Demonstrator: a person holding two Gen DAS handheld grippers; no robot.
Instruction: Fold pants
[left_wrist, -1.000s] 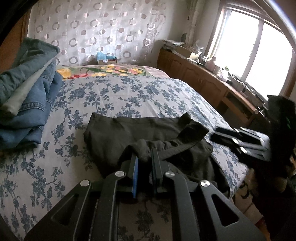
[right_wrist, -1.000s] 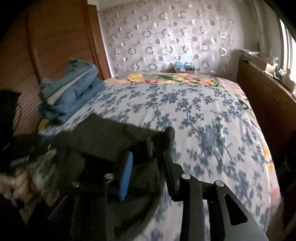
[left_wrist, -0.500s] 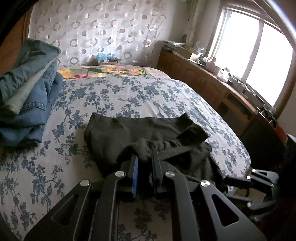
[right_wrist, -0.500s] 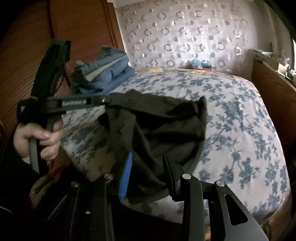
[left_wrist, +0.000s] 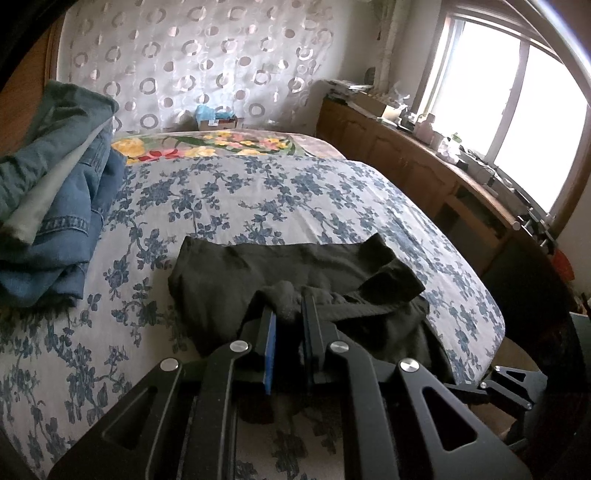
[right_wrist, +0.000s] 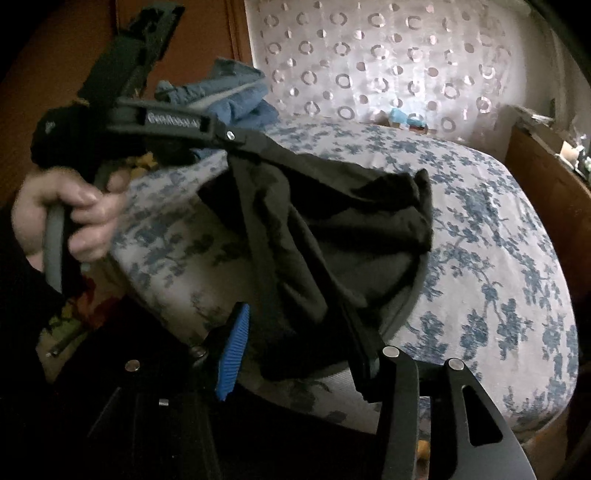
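Dark pants (left_wrist: 266, 266) lie bunched on the flower-print bed, near its front edge, part hanging over the side. My left gripper (left_wrist: 288, 314) is shut on a fold of the pants' waistband. In the right wrist view the pants (right_wrist: 332, 229) hang from the left gripper (right_wrist: 236, 147), which a hand holds up at the left. My right gripper (right_wrist: 295, 332) is open, low at the bed's edge, with the hanging cloth between and beyond its fingers, not pinched.
A pile of folded blue jeans (left_wrist: 48, 206) sits at the bed's left side. A wooden cabinet (left_wrist: 424, 166) with clutter runs along the right under the window. A wooden wardrobe (right_wrist: 74, 55) stands to the left. A box (left_wrist: 216, 118) sits at the bed's head.
My right gripper has pulled back and down off the bed to its front edge. The left gripper keeps its hold on the pants and has hardly moved.
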